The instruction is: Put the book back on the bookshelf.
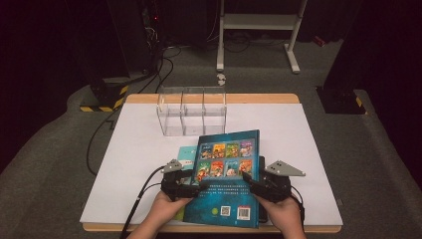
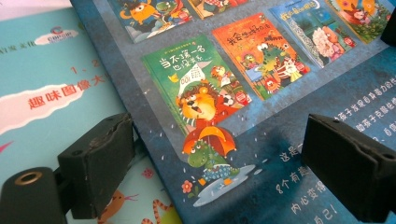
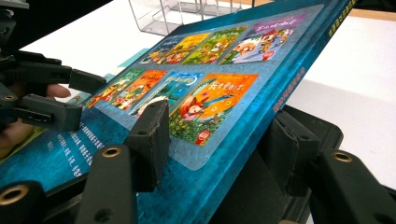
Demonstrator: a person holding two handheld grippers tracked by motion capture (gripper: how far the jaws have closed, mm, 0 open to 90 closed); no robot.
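A blue picture book (image 1: 226,179) with small cover pictures on its back lies near the table's front, its right side tipped up. My right gripper (image 1: 249,181) is shut on that right edge: in the right gripper view one jaw presses on the cover and the other sits under the spine of the blue book (image 3: 224,93), gripper (image 3: 219,121). My left gripper (image 1: 196,188) stands open at the book's left edge. In the left gripper view its jaws (image 2: 217,135) are wide apart, one over a teal book (image 2: 42,93), one over the blue book (image 2: 243,116).
The teal book (image 1: 186,154) lies flat under the blue one's left side. A dark flat object (image 1: 262,167) shows beneath its right edge. A clear three-compartment box (image 1: 191,112) stands at the back of the white table (image 1: 298,139). Cables trail off the left.
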